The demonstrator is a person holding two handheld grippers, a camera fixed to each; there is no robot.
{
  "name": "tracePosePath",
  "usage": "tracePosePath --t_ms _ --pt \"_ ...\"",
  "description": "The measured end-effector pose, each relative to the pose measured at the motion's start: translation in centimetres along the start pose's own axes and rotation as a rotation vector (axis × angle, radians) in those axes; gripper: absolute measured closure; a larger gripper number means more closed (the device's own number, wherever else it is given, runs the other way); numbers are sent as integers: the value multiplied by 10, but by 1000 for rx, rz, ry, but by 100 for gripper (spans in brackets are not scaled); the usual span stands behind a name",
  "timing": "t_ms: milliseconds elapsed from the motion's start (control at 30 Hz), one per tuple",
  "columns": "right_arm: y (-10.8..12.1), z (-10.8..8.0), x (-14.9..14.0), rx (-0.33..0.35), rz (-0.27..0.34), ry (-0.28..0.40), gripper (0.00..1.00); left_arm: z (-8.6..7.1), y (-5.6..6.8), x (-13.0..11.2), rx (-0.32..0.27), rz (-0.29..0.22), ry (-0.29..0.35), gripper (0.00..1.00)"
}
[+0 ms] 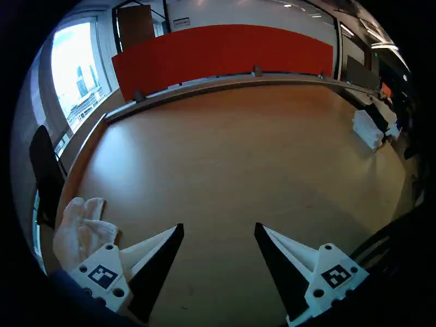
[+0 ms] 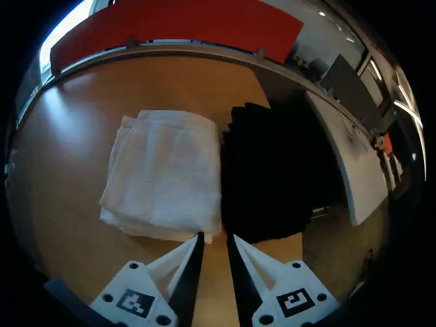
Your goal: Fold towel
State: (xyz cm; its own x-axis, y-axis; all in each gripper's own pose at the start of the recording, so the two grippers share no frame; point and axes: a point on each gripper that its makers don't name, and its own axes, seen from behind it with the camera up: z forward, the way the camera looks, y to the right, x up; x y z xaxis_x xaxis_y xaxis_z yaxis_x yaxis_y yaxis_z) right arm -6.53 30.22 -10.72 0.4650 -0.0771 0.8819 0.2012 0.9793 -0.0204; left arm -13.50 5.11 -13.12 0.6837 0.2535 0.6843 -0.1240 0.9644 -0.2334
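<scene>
A folded white towel lies flat on the wooden table, with a folded black towel right beside it. My right gripper hovers just short of the seam between the two, its fingers only a narrow gap apart and holding nothing. In the left gripper view, a crumpled white towel lies near the table's left edge, just beyond my left finger. My left gripper is wide open over bare table. The stacked towels appear far off to its right.
A red partition runs along the table's far edge. A dark chair stands past the left edge by the window. A grey desk and office clutter lie beyond the black towel.
</scene>
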Motion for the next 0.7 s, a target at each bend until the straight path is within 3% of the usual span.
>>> tracePosePath --t_ms 267,700 --pt "-15 -6 2 35 -4 20 1 -1 -1 -1 -5 -6 4 4" --pt "-27 -12 7 46 16 47 0 -3 -2 1 -9 -11 19 4"
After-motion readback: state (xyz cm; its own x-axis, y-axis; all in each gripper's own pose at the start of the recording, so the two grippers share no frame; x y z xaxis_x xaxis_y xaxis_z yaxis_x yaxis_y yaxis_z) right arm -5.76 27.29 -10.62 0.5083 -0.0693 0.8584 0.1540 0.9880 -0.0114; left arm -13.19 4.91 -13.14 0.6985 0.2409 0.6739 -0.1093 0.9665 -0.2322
